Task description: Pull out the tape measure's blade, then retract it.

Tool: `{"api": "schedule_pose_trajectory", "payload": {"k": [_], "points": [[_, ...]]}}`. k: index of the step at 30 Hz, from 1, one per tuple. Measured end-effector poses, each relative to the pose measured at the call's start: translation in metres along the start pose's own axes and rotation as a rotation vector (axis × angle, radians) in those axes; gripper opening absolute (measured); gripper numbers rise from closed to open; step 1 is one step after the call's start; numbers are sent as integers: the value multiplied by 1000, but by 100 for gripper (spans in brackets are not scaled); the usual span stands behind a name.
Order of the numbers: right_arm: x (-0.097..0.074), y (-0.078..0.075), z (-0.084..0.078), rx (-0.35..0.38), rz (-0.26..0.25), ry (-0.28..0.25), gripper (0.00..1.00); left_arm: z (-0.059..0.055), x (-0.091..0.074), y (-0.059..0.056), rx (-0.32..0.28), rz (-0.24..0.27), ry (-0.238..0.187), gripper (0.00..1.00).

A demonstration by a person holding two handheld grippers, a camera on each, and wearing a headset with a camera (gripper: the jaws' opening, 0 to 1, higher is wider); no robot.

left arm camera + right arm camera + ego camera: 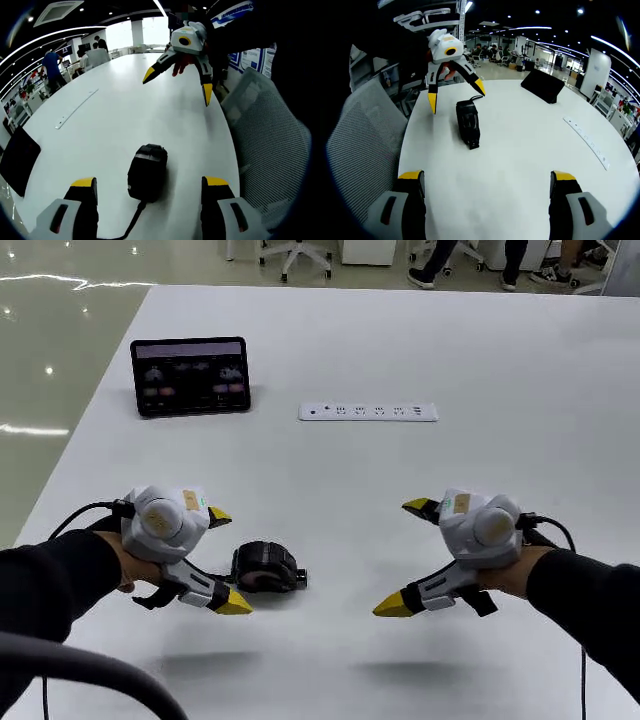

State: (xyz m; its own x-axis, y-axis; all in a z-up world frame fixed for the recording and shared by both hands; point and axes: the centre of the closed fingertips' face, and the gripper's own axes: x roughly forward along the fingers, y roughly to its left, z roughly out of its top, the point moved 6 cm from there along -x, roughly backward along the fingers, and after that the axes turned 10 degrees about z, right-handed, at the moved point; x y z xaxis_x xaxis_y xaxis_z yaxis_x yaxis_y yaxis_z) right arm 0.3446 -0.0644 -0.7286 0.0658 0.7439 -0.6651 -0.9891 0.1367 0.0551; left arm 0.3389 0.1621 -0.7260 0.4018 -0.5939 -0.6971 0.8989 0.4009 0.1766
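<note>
White worktop is stretching across an open office, with a mesh chair (270, 140) sitting at its near edge. A black tape measure (265, 566) is lying on the worktop close to the near edge, left of the middle. The left gripper (227, 560) is hovering low right beside it, its 2 yellow-tipped jaws standing wide apart and gripping nothing. In the left gripper view the tape measure is sitting centred in the gap between those jaws, just past their tips and touching neither, with a thin black strap trailing back toward the gripper. The right gripper (403, 556) is hanging well apart from the tape measure, further right along the near edge, its jaws also spread wide and empty, pointing toward the left gripper. In the right gripper view the tape measure's narrow end is facing this gripper. A dark tablet (190, 375) is standing toward the left edge, further back, and a white power strip (368, 412) is lying flat near the worktop's middle.
</note>
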Motion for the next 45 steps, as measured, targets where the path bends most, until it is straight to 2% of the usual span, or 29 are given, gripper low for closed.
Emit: {"api": "schedule_pose_trajectory", "payload": {"k": [4, 8, 11, 21, 23, 24, 32, 34, 36, 41, 45], "points": [[11, -7, 4, -9, 14, 4, 97, 3, 9, -1, 35, -32, 19, 73], [22, -12, 10, -18, 24, 2, 94, 0, 19, 0, 85, -49, 47, 67], [30, -12, 13, -22, 37, 5, 91, 0, 24, 1, 105, -63, 55, 56], [60, -8, 18, -44, 96, 39, 80, -2, 33, 1, 160, -65, 94, 42], [65, -7, 21, -55, 109, 44, 78, -4, 34, 0, 167, -79, 99, 33], [67, -6, 22, -59, 114, 47, 77, -2, 34, 2, 184, -72, 89, 32], [83, -3, 26, -95, 153, 71, 65, -4, 33, 1, 172, -70, 97, 31], [88, -3, 26, -99, 155, 79, 60, -4, 33, 1, 170, -70, 98, 30], [93, -4, 27, -105, 145, 82, 51, -4, 33, 2, 169, -70, 99, 30], [102, -4, 29, -103, 155, 90, 46, -4, 33, 1, 162, -69, 93, 30], [108, -4, 25, -99, 174, 126, 33, -5, 34, 2, 161, -71, 95, 30]]}}
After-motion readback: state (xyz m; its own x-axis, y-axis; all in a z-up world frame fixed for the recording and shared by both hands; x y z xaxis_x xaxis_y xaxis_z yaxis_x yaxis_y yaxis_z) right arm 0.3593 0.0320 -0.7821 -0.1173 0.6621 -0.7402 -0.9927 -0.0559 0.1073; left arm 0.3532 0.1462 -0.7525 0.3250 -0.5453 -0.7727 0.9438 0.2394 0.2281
